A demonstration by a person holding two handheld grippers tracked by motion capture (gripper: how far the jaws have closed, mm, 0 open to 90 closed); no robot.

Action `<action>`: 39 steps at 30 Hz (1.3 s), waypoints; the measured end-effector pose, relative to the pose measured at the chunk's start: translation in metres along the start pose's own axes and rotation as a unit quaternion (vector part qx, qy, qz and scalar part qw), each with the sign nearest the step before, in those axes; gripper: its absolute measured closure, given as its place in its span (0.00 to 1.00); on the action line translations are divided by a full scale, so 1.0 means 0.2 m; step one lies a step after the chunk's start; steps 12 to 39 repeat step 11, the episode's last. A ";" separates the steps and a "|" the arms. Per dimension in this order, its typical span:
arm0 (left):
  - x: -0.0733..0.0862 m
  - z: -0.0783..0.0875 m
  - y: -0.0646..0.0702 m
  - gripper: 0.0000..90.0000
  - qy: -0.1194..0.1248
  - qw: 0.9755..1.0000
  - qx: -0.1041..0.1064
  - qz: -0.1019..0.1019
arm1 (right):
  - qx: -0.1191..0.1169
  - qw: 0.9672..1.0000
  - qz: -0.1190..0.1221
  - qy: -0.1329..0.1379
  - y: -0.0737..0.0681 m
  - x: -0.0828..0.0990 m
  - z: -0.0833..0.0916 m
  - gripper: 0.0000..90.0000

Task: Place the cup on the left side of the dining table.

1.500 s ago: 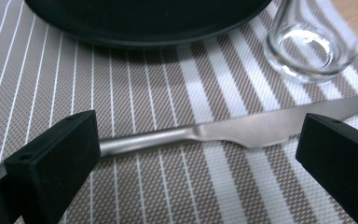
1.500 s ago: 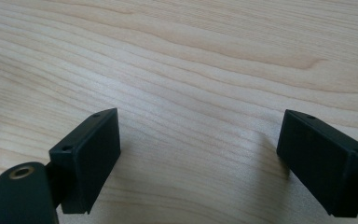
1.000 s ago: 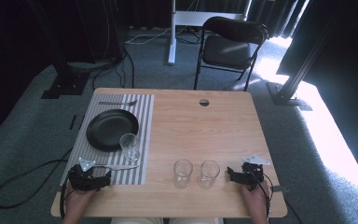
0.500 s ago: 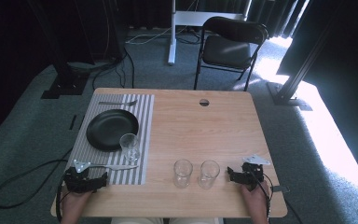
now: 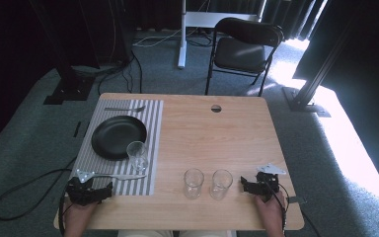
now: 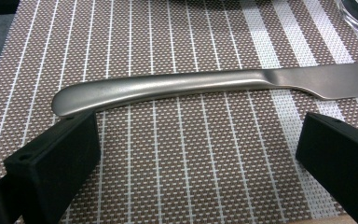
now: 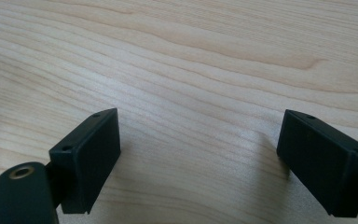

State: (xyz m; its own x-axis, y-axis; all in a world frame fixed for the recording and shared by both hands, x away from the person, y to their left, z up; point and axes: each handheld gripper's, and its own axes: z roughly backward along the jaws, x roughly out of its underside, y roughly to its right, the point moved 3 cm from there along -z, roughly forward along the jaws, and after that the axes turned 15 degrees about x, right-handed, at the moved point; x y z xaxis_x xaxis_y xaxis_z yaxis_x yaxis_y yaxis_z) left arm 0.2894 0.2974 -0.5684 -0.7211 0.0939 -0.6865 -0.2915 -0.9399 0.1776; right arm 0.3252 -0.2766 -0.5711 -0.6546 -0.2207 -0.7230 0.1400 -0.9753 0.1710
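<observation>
Since the earlier frames the left gripper [image 5: 90, 191] has crept a little toward 12 o'clock, closing on the near edge of the striped placemat [image 5: 155, 143]; the right gripper [image 5: 256, 185] has stayed where it was, and the tableware has not shifted.

In the left gripper view the jaws stand wide apart with nothing between them, low over the placemat's weave. The knife [image 6: 205, 86] lies crosswise just beyond them at 12 o'clock, its rounded handle end close above the left-hand jaw and its blade running off toward 3 o'clock. No jaw touches it.

In the high view that knife [image 5: 121, 176] lies along the near strip of the placemat, at about 1 o'clock from the left gripper. The black plate [image 5: 113, 136] sits farther up the mat, a drinking glass [image 5: 137, 155] just beside its rim at 4 o'clock, and a fork [image 5: 124, 108] along the mat's far edge.

The right gripper rests on the bare wooden table [image 5: 217, 138], its jaws likewise wide open and empty in its own view. Two more glasses [image 5: 194, 182] stand side by side at 9 o'clock from it, the nearer one close by but apart.
</observation>
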 end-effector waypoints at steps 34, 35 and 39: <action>0.00 0.00 0.00 0.00 0.000 1.000 0.001 -0.002 | 0.000 1.000 0.000 0.000 0.00 0.00 0.00 0.14; 0.00 0.00 0.00 0.00 0.000 1.000 0.001 -0.002 | 0.000 1.000 0.000 0.000 0.00 0.00 0.00 0.14; 0.00 0.00 0.00 0.00 0.000 1.000 0.001 -0.002 | 0.000 1.000 0.000 0.000 0.00 0.00 0.00 0.14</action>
